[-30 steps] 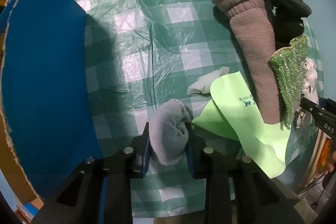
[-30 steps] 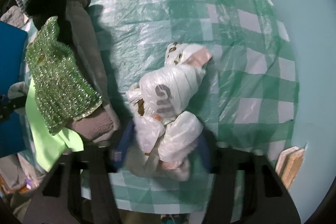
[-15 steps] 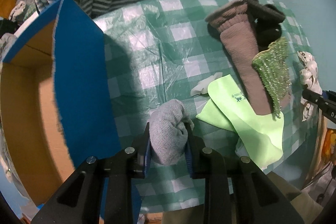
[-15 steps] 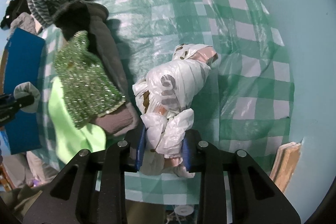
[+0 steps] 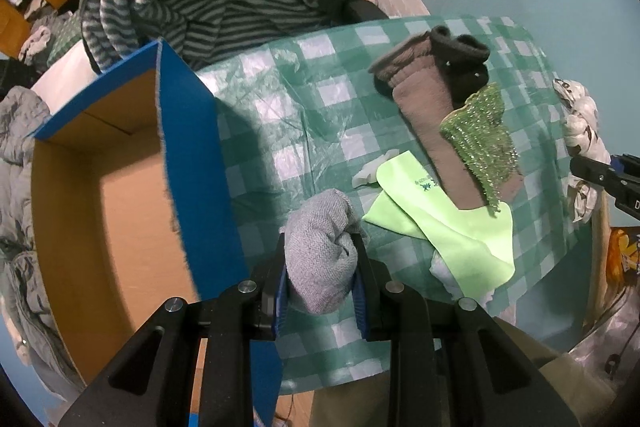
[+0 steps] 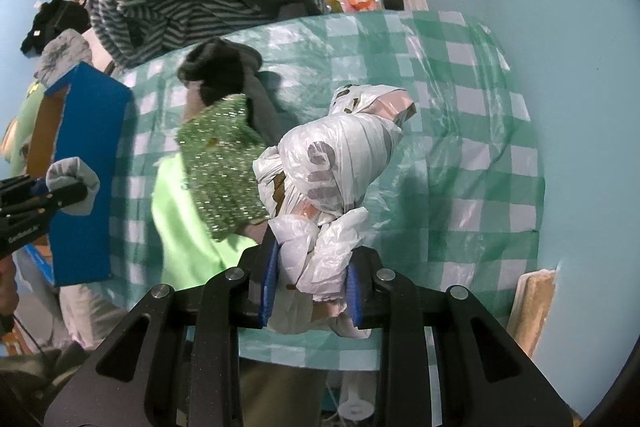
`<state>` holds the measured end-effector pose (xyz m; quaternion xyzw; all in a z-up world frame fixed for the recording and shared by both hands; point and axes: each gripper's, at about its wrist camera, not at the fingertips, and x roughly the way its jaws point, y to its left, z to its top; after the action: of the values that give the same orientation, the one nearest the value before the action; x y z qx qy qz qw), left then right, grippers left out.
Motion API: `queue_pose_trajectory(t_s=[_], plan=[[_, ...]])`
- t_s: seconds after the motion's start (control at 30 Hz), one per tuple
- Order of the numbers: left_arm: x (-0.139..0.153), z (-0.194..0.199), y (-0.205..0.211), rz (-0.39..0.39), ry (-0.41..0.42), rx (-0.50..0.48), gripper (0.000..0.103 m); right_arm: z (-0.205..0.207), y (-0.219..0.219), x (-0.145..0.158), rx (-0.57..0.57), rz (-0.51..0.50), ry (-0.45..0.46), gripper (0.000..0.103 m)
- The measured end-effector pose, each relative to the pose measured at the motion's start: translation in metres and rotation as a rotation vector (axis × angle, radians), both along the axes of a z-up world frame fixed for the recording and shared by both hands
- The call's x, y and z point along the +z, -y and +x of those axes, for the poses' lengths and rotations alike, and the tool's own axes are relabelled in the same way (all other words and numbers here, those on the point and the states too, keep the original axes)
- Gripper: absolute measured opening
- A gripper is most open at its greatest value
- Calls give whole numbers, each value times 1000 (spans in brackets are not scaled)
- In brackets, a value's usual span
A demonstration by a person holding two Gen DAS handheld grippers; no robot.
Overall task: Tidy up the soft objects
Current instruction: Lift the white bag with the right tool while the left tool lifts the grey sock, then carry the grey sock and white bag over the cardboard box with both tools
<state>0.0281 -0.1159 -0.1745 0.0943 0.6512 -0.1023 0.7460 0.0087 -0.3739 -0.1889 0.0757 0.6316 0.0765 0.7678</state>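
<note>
Two items in hand, both clear of the desk (image 5: 320,115). Left tool (image 5: 322,277) grips grey sock (image 5: 322,259), just right of blue box (image 5: 120,187). Right tool (image 6: 310,281) grips knotted plastic bag (image 6: 332,171), farther right. Step: carrying. Next move likely calls for lowering each into the box.

My own left pads hide the sides of the grey sock (image 5: 322,255) I hold, and my right pads cover the lower part of the knotted plastic bag (image 6: 332,187). The brown sock (image 5: 436,131) is partly buried under the sparkly green cloth (image 5: 482,135), which also covers part of the lime cloth (image 5: 452,227). The blue box (image 5: 192,163) runs off the left wrist view's lower edge, and print on the lime cloth is too small to read.
</note>
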Motion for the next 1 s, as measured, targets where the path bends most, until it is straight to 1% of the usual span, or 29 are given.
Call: queue_pose_trajectory(t_s=[0.33,0.63,1.0], plan=[[30,-6,-16,-3,62,6,26,1,-32,34,58,4,57,27],[53,-12,-33,-8,92,30,26,4,-62,58,135,13,97,27],[70,-19,-62,2,127,83,26,12,-111,80,257,31,142,27]])
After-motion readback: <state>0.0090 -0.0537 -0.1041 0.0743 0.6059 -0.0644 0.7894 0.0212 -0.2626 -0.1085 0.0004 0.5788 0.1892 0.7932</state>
